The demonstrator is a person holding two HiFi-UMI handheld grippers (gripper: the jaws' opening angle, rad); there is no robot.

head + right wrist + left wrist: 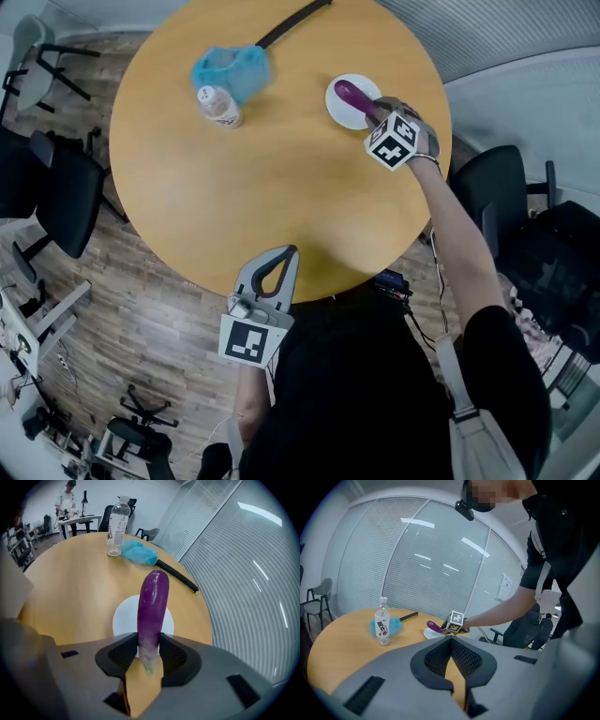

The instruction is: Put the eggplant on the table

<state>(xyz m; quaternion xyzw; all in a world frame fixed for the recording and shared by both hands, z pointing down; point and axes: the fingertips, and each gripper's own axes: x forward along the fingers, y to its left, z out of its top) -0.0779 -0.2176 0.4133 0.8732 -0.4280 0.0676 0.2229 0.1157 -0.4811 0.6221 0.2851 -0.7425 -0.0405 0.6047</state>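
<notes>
Holding the left gripper (289, 253) at the near edge of the table (187, 187), jaws together on nothing; clamping the right gripper (373, 111) on the eggplant (352, 94) by its pale stem end, long axis pointing straight out from the jaws over the white plate (339, 114); needs a table spot beside it, nearer this hand

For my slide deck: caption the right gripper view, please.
Right gripper clamps a purple eggplant over a white plate on the round wooden table.
</notes>
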